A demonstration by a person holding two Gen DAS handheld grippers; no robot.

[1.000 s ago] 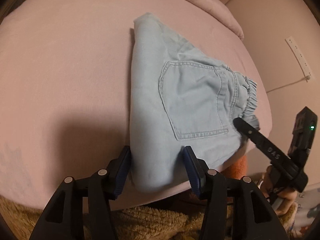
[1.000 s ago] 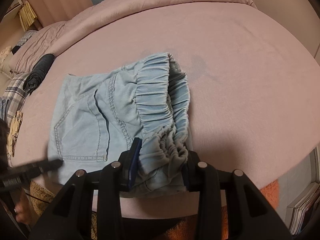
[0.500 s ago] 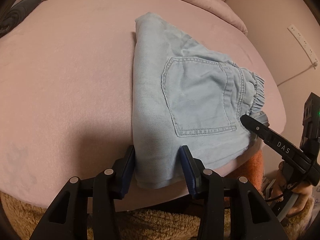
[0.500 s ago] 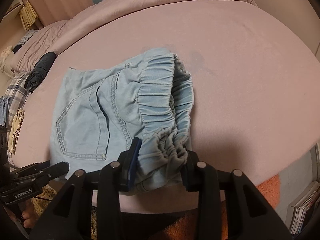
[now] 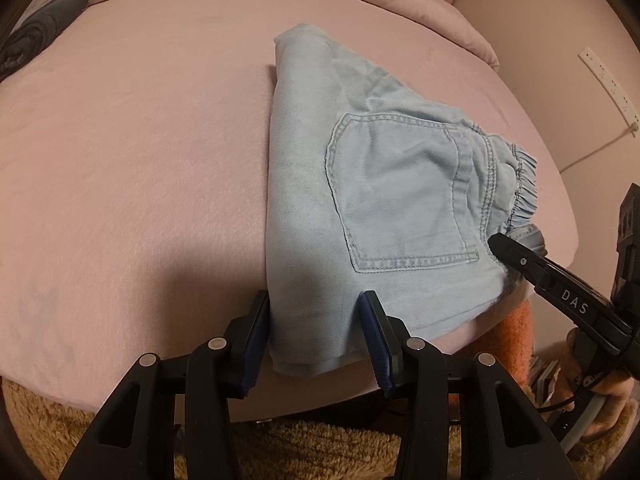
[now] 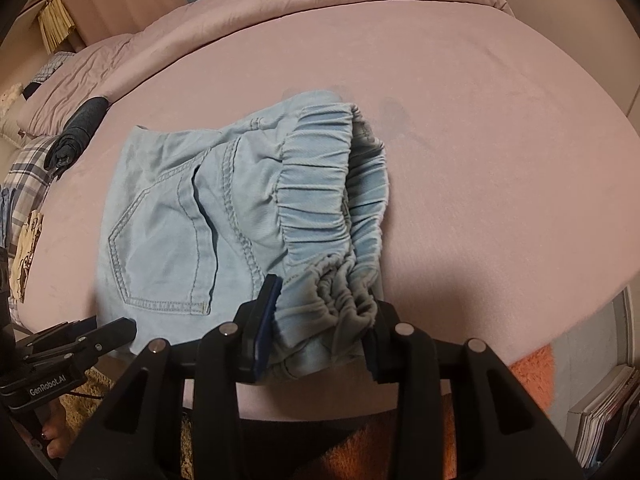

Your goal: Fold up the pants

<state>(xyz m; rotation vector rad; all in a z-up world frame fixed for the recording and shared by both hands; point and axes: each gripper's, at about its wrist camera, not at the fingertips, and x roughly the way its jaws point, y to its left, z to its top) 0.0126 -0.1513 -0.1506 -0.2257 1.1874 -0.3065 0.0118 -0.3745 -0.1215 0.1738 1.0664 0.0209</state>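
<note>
Pants [image 5: 380,200] lie folded at the near bed [image 5: 140,160] edge; left gripper [image 5: 316,320] and right gripper [image 6: 320,312] straddle the near hems, jaws apart, gripping nothing. Likely release step; next, back both away.

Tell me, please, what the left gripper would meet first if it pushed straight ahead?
The folded pants: the left gripper already straddles their near corner, open, so more denim, probably toward the back pocket.

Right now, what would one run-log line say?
pants: folded, on bed edge | left gripper: straddles near corner | right gripper: straddles waistband
</note>
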